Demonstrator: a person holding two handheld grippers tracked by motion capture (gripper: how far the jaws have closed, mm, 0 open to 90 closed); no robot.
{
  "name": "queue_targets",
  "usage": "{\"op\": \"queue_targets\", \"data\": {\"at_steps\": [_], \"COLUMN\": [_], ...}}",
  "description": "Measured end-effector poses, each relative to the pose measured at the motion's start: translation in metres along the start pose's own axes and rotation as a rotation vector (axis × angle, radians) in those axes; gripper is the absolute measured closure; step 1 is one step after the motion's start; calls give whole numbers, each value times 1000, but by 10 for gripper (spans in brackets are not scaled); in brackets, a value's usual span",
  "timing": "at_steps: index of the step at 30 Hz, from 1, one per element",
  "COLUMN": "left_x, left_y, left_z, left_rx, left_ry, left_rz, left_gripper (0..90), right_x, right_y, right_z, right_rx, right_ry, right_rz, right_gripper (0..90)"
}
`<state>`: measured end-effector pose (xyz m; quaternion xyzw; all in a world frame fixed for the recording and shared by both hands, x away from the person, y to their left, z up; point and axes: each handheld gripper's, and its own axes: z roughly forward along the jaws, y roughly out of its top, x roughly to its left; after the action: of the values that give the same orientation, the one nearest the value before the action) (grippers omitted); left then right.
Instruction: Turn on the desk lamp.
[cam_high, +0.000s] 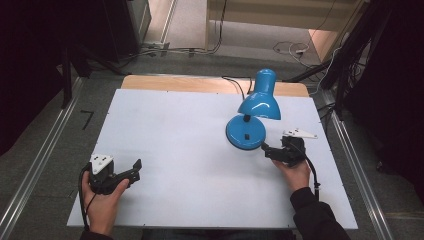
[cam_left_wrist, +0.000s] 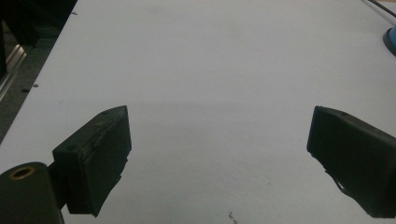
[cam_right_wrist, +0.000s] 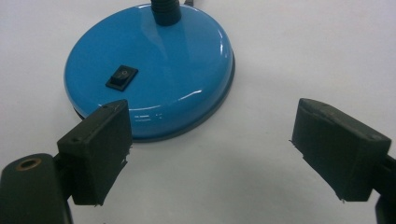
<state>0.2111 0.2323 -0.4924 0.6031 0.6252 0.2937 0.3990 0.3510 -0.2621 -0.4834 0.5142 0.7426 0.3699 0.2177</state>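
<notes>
Jaws of the right gripper stand wide apart with nothing between them but bare table; in the right gripper view one black pad sits just in front of the rim of the round glossy blue lamp base, and whether it touches the rim cannot be told. From above, the right gripper lies at the base's near right edge, held in the person's right hand. The blue metal desk lamp stands on the right half of the table, its bell-shaped shade tilted over the base, a black flexible neck rising from the base's far side.

Jaws of the left gripper are likewise spread wide and hold nothing, over bare surface at the table's near left, well apart from the lamp; the left hand holds it.

A small black rocker switch on the base bears a faint circle mark; no other writing can be read.

The matte white tabletop lies on a pale wooden board, with grey floor, metal rails and black cables around it.
</notes>
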Motion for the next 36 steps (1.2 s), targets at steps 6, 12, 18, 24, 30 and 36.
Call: {"op": "queue_targets", "data": {"at_steps": [6, 12, 18, 24, 30, 36], "left_x": [1, 1, 1, 0, 0, 1], "left_y": [0, 0, 0, 0, 0, -1], "left_z": [0, 0, 0, 1, 1, 1], "left_rx": [1, 2, 4, 6, 6, 6], "left_ry": [-1, -1, -3, -5, -5, -9], "left_rz": [-3, -3, -3, -2, -2, -4], "left_gripper": [70, 71, 71, 71, 71, 71], "right_x": [4, 9, 11, 17, 28, 35], "right_y": [4, 7, 8, 8, 11, 14], "right_z": [4, 10, 16, 22, 29, 35], "right_rx": [-2, -2, -15, -24, -25, -22], "right_ry": [4, 26, 87, 148, 165, 163], "right_rz": [-3, 1, 20, 5, -17, -15], "right_gripper": [120, 177, 429, 761, 876, 876]}}
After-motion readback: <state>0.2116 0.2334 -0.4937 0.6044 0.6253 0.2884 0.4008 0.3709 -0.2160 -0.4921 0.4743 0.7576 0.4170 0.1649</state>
